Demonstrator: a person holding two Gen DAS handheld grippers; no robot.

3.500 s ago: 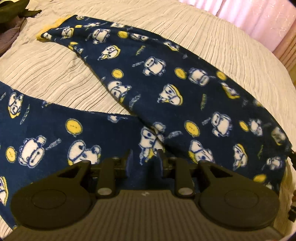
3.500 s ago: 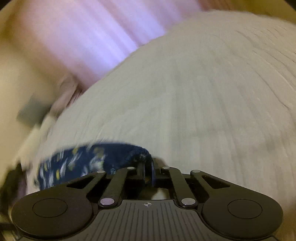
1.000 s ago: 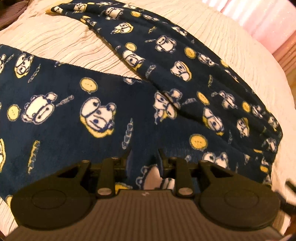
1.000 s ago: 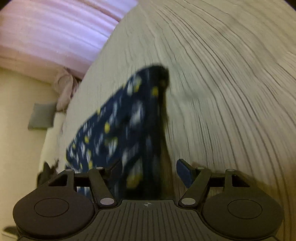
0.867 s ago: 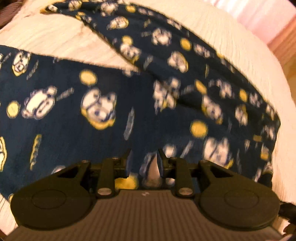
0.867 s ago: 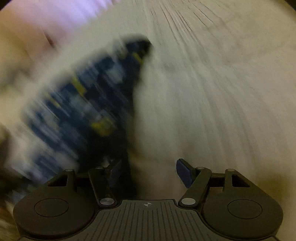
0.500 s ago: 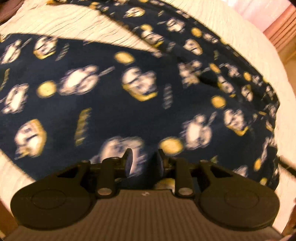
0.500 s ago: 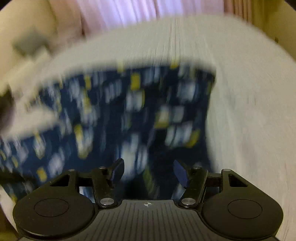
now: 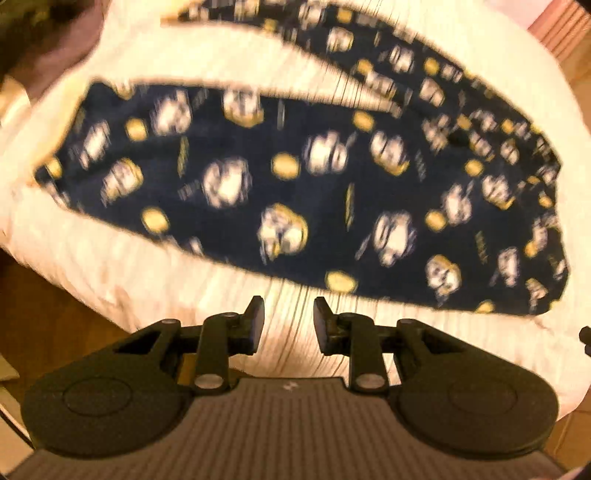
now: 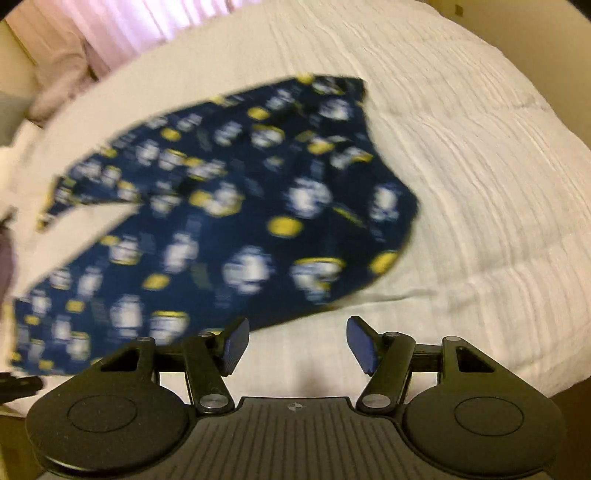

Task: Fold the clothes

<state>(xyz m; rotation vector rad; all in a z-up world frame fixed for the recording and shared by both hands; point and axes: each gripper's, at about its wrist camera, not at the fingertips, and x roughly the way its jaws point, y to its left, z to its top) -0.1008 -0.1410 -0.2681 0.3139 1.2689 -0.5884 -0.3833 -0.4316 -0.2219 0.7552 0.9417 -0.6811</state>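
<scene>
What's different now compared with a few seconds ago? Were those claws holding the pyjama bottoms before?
Yes. The right gripper had pinched an edge of the navy pyjama trousers and has let go. The left gripper, whose fingers were over the fabric, now shows only bedspread between them. Both have pulled back, empty. The trousers now lie spread flat; the bed itself is unchanged.

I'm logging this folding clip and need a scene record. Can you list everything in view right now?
pyjama trousers: one, navy with white and yellow cartoon print, spread flat on the bed, legs apart.
bedspread: one, white, ribbed, under the trousers.
curtain: one, pink, behind the bed.
dark clothing: a heap, purple-brown, beside the bed's far corner; blurred.
left gripper: one, black, open, empty, over the bedspread.
right gripper: one, black with blue pads, open, empty.
</scene>
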